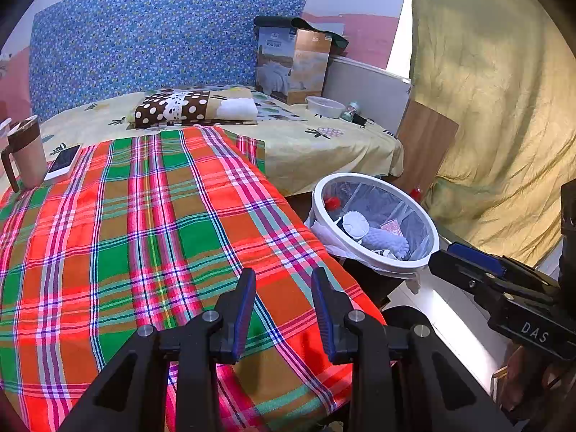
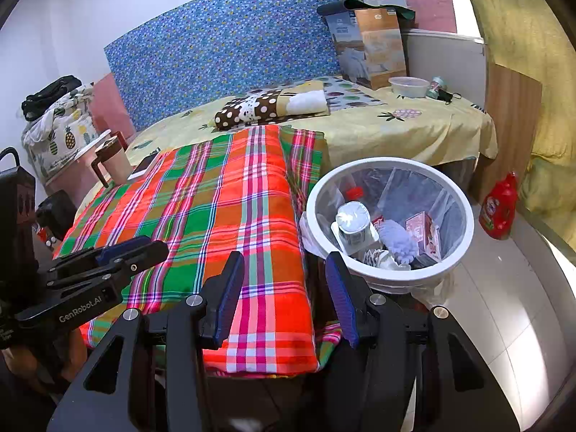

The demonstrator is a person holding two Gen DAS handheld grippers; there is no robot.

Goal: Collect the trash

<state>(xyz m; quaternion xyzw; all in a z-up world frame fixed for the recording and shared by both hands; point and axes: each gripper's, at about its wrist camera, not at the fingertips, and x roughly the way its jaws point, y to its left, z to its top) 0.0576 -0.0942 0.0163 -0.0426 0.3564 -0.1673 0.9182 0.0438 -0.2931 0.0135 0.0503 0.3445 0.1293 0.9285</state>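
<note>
Black left gripper [image 2: 108,257] reads "GenRobot.AI", fingers apart, nothing in them | right gripper [image 1: 464,257] says "DAS", spread, empty too | white bin [image 2: 464,194] full of trash

Black fingers [image 1: 244,309], blue pads [image 2: 340,295], silver screws

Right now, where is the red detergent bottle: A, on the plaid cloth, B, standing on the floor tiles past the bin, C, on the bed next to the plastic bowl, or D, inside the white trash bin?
B: in the right wrist view the red detergent bottle stands upright on the floor tiles, apart from the white trash bin.
</note>
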